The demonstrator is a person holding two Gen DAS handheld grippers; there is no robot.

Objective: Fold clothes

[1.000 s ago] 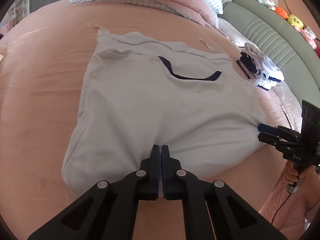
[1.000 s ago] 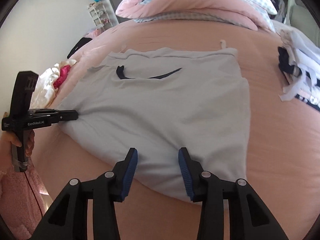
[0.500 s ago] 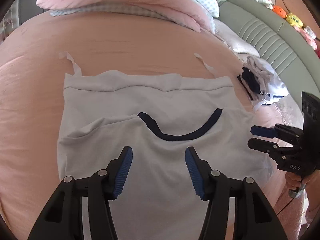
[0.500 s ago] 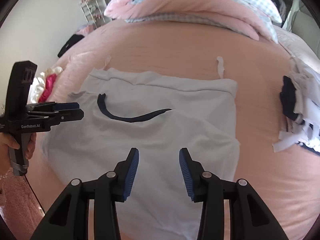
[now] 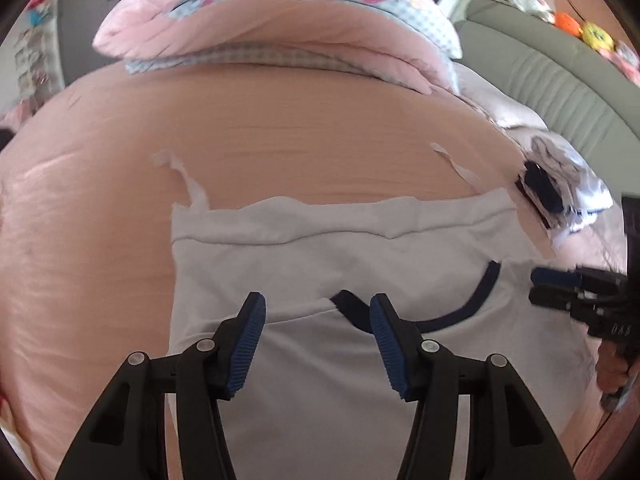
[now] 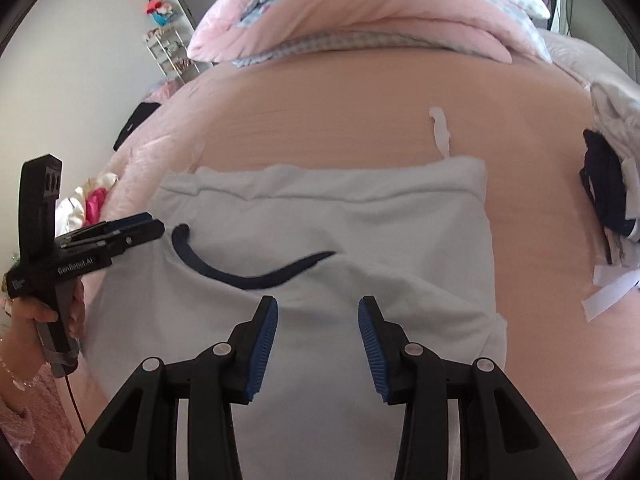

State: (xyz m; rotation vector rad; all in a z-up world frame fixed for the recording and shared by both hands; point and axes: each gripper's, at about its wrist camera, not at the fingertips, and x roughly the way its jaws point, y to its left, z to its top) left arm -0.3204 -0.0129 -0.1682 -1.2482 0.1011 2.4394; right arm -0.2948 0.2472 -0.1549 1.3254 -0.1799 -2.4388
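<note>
Released since a second ago, the left claw has been opened off the shirt, whose near half has been carried over the far half. The right claw is likewise parted, empty, above the shirt on the bed. Next, side edges should be gripped evenly.

White lettering reading "GenRobot.AI" is showing on the black body of the left gripper, at 9 o'clock in the right wrist view. Letters "DAS" are showing on the right gripper, at 3 o'clock in the left wrist view.
</note>
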